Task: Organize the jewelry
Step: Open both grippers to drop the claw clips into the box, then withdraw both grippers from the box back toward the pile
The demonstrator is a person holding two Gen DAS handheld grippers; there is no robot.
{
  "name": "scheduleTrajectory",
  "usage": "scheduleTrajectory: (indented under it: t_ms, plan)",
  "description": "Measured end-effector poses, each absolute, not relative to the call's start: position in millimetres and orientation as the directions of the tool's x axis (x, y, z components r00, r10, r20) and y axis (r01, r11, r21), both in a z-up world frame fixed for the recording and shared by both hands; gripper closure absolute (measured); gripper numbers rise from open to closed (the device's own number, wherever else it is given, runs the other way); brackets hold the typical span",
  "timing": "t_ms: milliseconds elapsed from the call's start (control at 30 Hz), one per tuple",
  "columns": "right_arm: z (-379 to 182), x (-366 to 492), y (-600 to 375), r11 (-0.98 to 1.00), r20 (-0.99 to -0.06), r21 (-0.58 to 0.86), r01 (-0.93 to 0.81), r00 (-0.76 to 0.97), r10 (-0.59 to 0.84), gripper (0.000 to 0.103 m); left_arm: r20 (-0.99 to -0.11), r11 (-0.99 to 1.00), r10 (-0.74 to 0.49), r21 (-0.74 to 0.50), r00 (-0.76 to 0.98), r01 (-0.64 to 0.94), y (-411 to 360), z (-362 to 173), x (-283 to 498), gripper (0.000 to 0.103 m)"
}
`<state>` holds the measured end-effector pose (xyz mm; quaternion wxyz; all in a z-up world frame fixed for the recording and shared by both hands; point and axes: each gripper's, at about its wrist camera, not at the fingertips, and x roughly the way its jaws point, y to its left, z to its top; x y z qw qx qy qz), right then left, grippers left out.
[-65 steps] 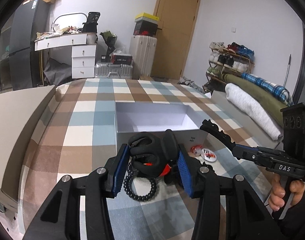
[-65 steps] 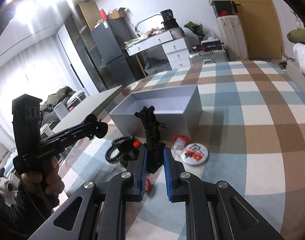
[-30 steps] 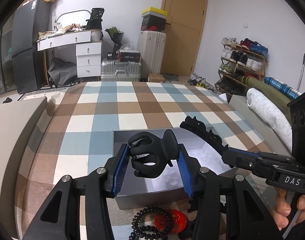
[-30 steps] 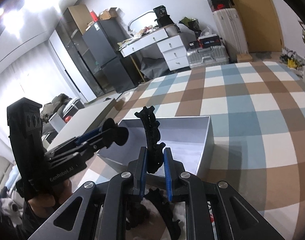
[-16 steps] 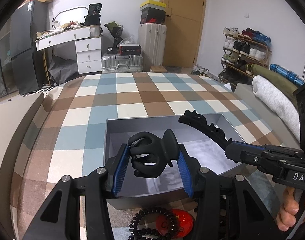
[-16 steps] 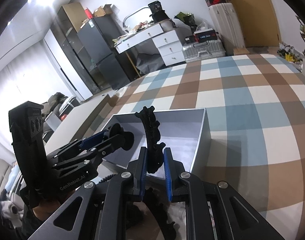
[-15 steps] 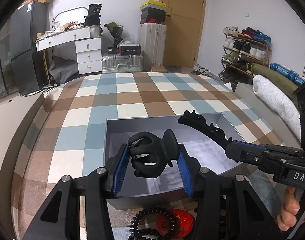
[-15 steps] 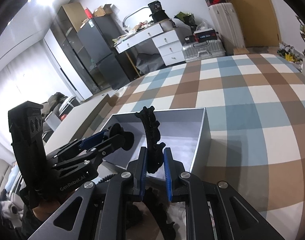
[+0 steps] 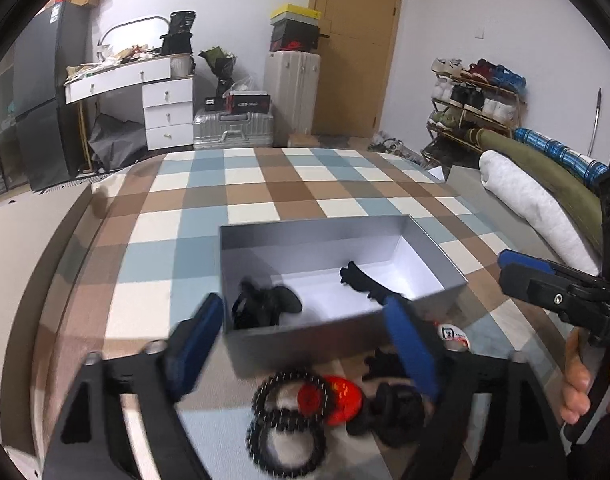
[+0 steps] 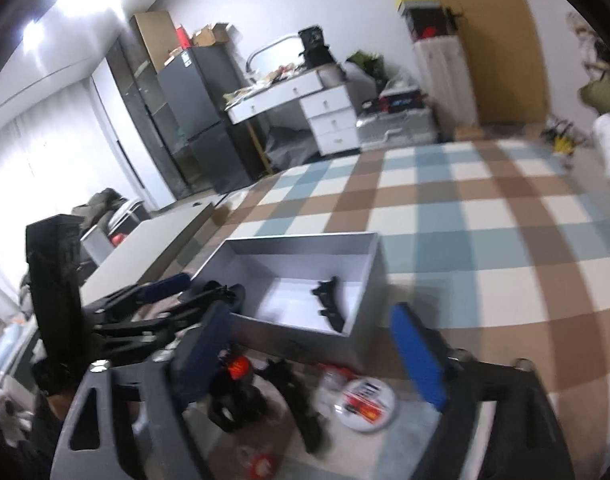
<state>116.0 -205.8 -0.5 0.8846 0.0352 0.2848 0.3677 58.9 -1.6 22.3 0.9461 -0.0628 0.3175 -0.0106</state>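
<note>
The left gripper (image 9: pixel 305 334) has its blue-padded jaws opening, spread wide with nothing gripped between them; they frame the near wall of the grey open box (image 9: pixel 305 336). The black claw hair clip (image 9: pixel 265 306) lies released inside the box, in its near left corner, clear of both pads. The right gripper (image 10: pixel 319 338) is likewise opening, its jaws wide and holding nothing, hanging over the near right corner of the same box. The long black toothed hair clip (image 10: pixel 329 302) lies on the white floor of the box along its right wall; in the left wrist view it shows as a dark bar (image 9: pixel 365 284) running toward the near right corner.

On the checked cloth (image 9: pixel 241 188), just in front of the box's near wall, lie the things not yet put away: two black spiral hair ties (image 9: pixel 283 420) touching one another, a red round badge (image 9: pixel 329 394) beside them, another black hair clip (image 9: pixel 393 404) to its right, and a white round badge with red print (image 10: pixel 367 402) near the box's right corner. A further black clip (image 10: pixel 305 408) lies left of that badge in the right wrist view, blurred.

A person's hand (image 9: pixel 585 380) holds the right gripper's handle at the right edge of the left wrist view. Both views are smeared by motion.
</note>
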Motion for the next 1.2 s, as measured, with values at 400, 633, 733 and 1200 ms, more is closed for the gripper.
scheduleTrajectory:
  t_ms: [400, 633, 733, 1200]
  plan:
    - [-5.6, 124.6, -198.5, 0.794, -0.607, 0.158, -0.587, 0.577, 0.547, 0.0, -0.619, 0.993, -0.03, -0.11, 0.785, -0.049, 1.6, 16.3, 29.3, 0.001]
    - [-29.7, 132.2, -196.4, 0.802, -0.695, 0.126, -0.583, 0.526, 0.491, 0.0, -0.625, 0.994, 0.001, -0.083, 0.78, -0.068, 7.8, 11.4, 27.9, 0.001]
    - [-33.6, 133.6, -198.1, 0.802, -0.708, 0.126, -0.584, 0.514, 0.485, 0.0, -0.63, 0.995, 0.004, -0.079, 0.777, -0.069, 10.5, 9.0, 27.6, 0.001]
    - [-49.9, 133.5, -196.9, 0.802, -0.774, -0.027, -0.597, 0.519, 0.361, 0.0, -0.64, 0.988, -0.006, -0.122, 0.768, -0.094, 21.7, 6.3, 27.0, 0.001]
